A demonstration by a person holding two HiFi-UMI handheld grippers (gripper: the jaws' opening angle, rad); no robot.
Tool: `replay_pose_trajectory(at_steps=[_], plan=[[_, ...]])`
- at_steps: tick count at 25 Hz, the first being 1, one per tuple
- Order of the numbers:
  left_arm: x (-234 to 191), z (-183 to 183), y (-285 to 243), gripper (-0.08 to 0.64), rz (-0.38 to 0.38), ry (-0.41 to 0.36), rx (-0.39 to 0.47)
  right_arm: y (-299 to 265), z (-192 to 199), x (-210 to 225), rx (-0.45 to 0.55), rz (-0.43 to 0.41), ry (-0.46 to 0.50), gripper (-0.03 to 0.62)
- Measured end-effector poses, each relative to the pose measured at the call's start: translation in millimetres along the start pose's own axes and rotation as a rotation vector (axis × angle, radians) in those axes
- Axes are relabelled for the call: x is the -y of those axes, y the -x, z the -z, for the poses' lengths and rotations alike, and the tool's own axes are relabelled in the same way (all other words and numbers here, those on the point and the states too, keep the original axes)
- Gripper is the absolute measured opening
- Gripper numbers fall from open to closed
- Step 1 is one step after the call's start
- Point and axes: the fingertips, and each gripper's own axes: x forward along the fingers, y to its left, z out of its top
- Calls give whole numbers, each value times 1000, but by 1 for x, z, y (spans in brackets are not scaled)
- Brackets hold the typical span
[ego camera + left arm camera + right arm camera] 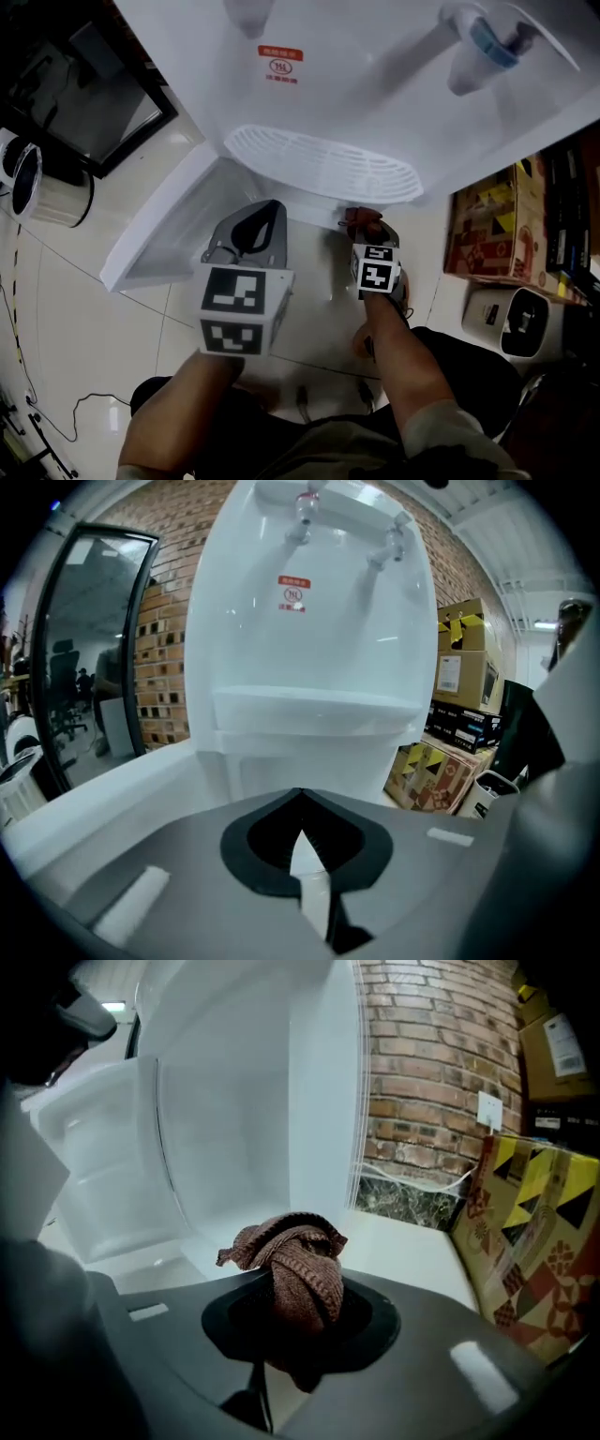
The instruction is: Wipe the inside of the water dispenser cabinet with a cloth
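The right tool (370, 230) clamps a bunched brown cloth (298, 1269) at the open cabinet's mouth, low on the white water dispenser (356, 84). The left tool (302, 803), jaws together and empty, hovers beside the cabinet door (159, 230).

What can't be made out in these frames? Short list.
- Cabinet interior: in the head view, the drip tray overhangs it.
- Pad contact of the right gripper: in the right gripper view, the bunched cloth covers it.
- Red label print: too small in the head and left gripper views.
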Motion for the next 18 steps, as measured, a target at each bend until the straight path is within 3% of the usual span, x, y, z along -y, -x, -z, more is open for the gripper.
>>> replay_pose_trajectory(at_steps=[9,18], plan=[[-14,12,-13,0,9,22,-39,-37,43,-4,-191,-34,73,107],[-27,15,7,0,-19,40,-22,-35,51,-9,-303,-37,35,109]])
